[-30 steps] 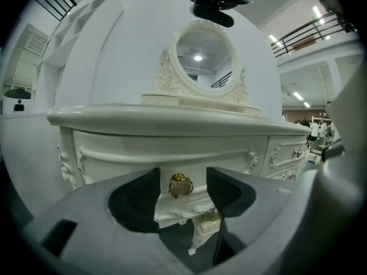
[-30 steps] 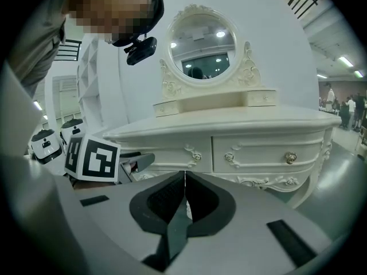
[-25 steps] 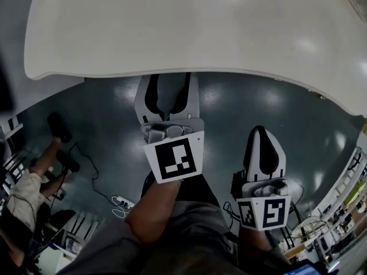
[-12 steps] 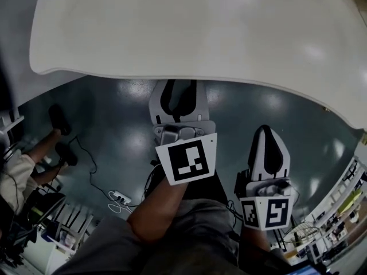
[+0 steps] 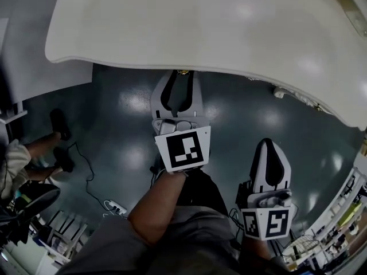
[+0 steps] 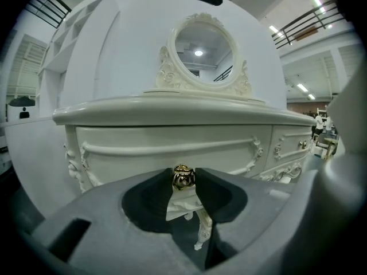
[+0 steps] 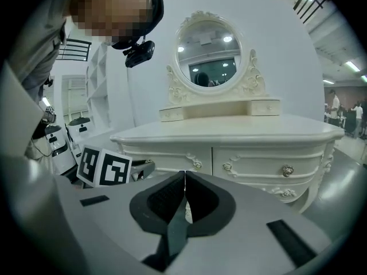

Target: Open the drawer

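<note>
Closing just now, my left gripper has its two pads pressed on the gold knob, one on each side, with the tips tucked under the front edge of the dressing table. My right gripper hangs lower and nearer to me, well apart from the table, its jaws clenched together with nothing between them. The knob belongs to the wide drawer straight ahead of the left gripper, just under the tabletop: a cream front with a raised carved border and scrollwork at the corners. From the right gripper view it looks in line with the neighbouring drawer, so I read it as not yet pulled out; whatever it holds is hidden. Beyond, an oval mirror stands on the tabletop, with two small drawers at its foot, both shut.
</note>
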Tool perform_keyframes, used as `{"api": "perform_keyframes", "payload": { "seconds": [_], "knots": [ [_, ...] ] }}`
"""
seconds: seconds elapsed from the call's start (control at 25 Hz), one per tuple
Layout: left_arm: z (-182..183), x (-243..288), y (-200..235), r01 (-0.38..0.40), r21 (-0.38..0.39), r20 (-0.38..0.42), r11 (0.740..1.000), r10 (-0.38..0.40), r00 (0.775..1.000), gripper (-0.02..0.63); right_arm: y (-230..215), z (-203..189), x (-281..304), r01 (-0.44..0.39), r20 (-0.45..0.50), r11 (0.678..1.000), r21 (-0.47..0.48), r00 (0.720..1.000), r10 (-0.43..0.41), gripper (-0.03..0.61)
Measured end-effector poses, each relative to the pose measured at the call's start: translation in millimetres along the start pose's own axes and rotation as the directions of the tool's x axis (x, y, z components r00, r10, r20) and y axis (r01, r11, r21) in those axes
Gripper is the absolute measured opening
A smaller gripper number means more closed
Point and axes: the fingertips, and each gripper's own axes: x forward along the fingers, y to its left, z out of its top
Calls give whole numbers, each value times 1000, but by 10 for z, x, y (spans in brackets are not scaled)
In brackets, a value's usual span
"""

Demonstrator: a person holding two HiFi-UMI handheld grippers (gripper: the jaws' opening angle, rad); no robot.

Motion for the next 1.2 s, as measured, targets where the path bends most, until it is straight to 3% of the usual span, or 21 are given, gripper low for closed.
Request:
{"api": "perform_keyframes", "payload": {
  "seconds": [0.84, 1.2],
  "knots": [
    [-200, -464, -4, -23, -35, 3, 999, 23, 1000, 135, 39, -1, -178, -61, 27, 997, -41, 998, 62, 14],
    [-305, -773, -8, -25, 8, -10, 1000, 25, 1000, 135, 99, -45, -427, -75, 46, 996, -56, 996, 78, 14]
  ]
}}
